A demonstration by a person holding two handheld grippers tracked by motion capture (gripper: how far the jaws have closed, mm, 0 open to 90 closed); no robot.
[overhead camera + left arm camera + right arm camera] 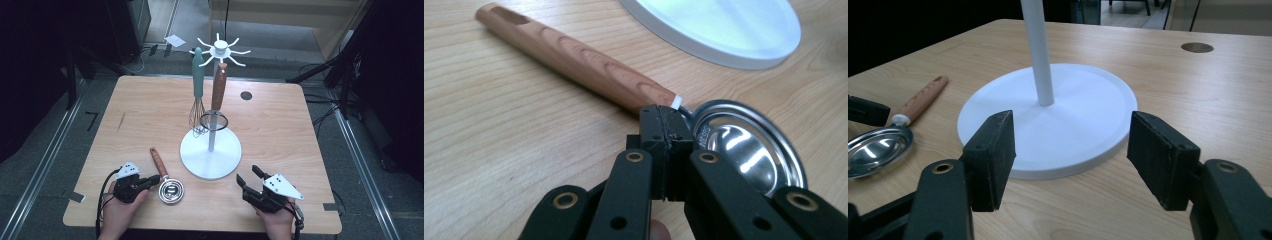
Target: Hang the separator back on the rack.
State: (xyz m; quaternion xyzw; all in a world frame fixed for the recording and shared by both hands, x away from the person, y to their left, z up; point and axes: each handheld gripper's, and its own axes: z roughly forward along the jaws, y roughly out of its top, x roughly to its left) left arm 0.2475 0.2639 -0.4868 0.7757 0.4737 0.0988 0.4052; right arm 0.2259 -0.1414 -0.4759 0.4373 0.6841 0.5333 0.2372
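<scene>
A small ladle with a wooden handle (158, 161) (574, 60) and a shiny steel bowl (171, 191) (744, 145) lies on the table, left of the white stand's round base (210, 152) (1083, 115). My left gripper (152, 181) (664, 120) is shut, pads pressed flat together. Its tips sit right at the ladle's neck, by the white collar; nothing shows between the pads. My right gripper (247, 174) (1070, 150) is open and holds nothing, just short of the base's near rim. A teal-handled whisk (198, 95) and a brown-handled strainer (218, 90) hang from the stand's hooks.
The wooden table (280, 130) has a round cable hole (245, 95) (1197, 47) at the back right. The stand's pole (1038, 50) rises from the middle of the base. Dark floor, rails and cables surround the table.
</scene>
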